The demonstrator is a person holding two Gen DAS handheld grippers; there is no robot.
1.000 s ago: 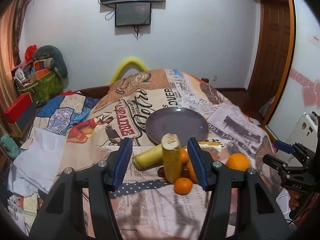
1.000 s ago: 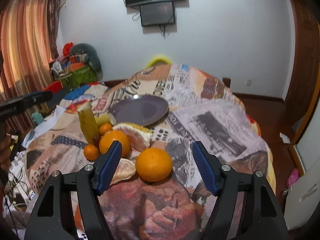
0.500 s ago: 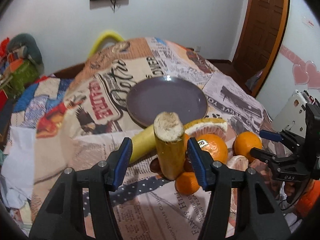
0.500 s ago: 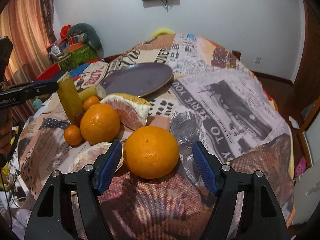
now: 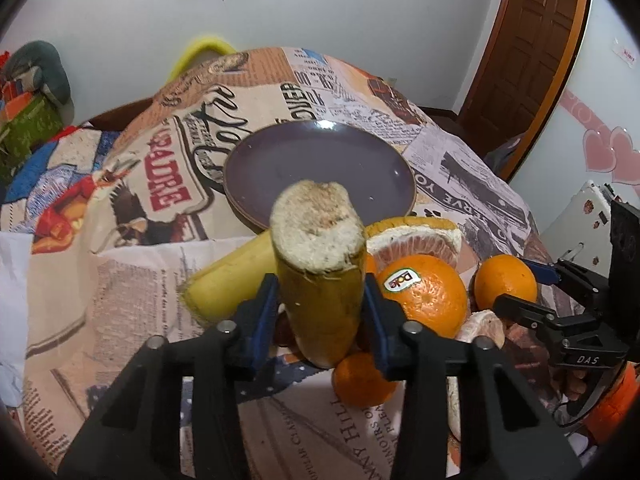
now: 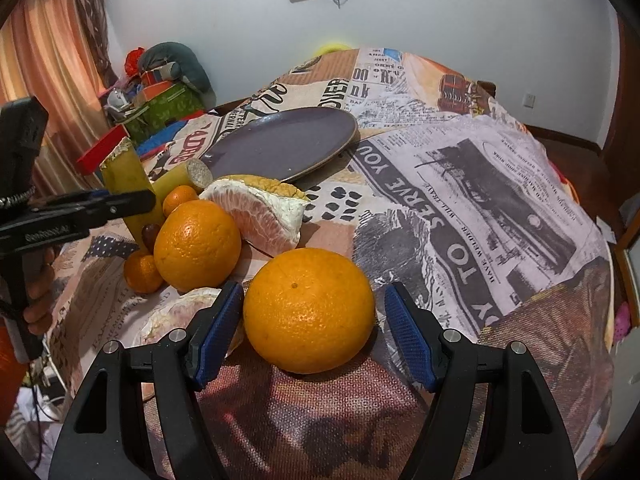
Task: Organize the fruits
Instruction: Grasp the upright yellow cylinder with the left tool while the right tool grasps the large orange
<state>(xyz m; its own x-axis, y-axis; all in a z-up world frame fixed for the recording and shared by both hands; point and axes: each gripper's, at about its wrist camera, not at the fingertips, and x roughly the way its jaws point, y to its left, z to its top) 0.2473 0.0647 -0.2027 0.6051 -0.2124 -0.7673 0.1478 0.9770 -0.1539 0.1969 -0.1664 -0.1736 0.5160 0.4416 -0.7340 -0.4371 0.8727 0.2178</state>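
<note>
in the left wrist view, the left claw [image 5: 320, 304] was pinching the upright sugarcane piece [image 5: 320, 276], both blue pads pressed to its sides. a second sugarcane piece [image 5: 232, 272] lay just left behind it, a small mandarin [image 5: 362, 378] sat low on the right against the right finger, and the stickered orange [image 5: 424, 294] crowded that same side, with a pomelo wedge [image 5: 416, 240] behind it. the purple plate [image 5: 320, 168] lay beyond, bare, with open cloth around its far rim. the newspaper-print surface [image 5: 120, 280] fell away at the left edge. the right claw [image 5: 520, 290] came in from the right, around another orange [image 5: 506, 282]. in the right wrist view, the right claw [image 6: 314, 334] was spread, its pads either side of the near orange [image 6: 310, 310], the left pad close and the right one standing apart. a peeled pomelo piece [image 6: 176, 316] lay touching behind the left finger. the big orange [image 6: 196, 244] and the wedge [image 6: 260, 216] stood between this orange and the plate [image 6: 288, 144]. to the right the cloth [image 6: 500, 208] lay open up to its drooping edge.
</note>
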